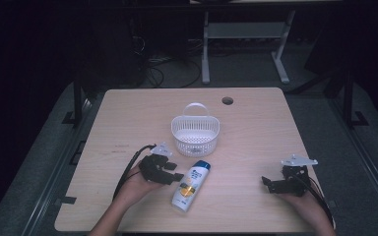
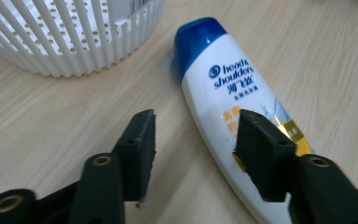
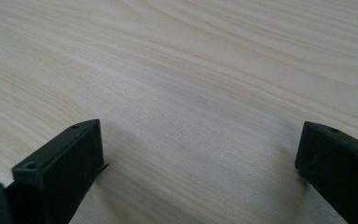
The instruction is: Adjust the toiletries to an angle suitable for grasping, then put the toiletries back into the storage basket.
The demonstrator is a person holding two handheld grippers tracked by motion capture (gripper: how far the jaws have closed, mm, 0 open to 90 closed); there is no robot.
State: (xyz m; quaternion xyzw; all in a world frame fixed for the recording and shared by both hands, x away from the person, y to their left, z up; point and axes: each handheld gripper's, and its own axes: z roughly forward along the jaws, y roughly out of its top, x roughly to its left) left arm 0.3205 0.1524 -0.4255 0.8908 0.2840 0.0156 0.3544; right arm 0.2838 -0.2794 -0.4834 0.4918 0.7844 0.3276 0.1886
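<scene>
The counter (image 1: 256, 142), a pale wooden top, carried everything. The white slatted basket (image 1: 195, 133) stood on it as the landmark, its handle loop on the side away from the person. The shampoo bottle (image 1: 191, 185) lay flat on the counter just on the person's side of the basket, near it but not touching.

The left hand-held gripper (image 1: 176, 172) sat close beside the bottle on its left, well nearer to the person than the basket. In the left gripper view its jaws stood partly apart; one pad (image 2: 260, 151) was in front of the bottle's body (image 2: 228, 88) and the other pad (image 2: 140, 149) was over bare wood, so nothing was pressed between them. The right hand-held gripper (image 1: 266, 183) rested far to the right of the basket, its jaws wide with only wood between them (image 3: 200, 154).

The step in hand seemed to be taking the bottle to put it in the basket. To do it well, I think the left hand-held gripper should shift sideways until both pads stand astride the middle of the body, across the narrow width, then lower and close firmly, because the smooth plastic may slip.

The bottle's long axis ran from the person toward the basket, leaning slightly right. Its blue cap (image 2: 198, 39) pointed at the basket and its bottom end pointed toward the person's edge of the counter.
</scene>
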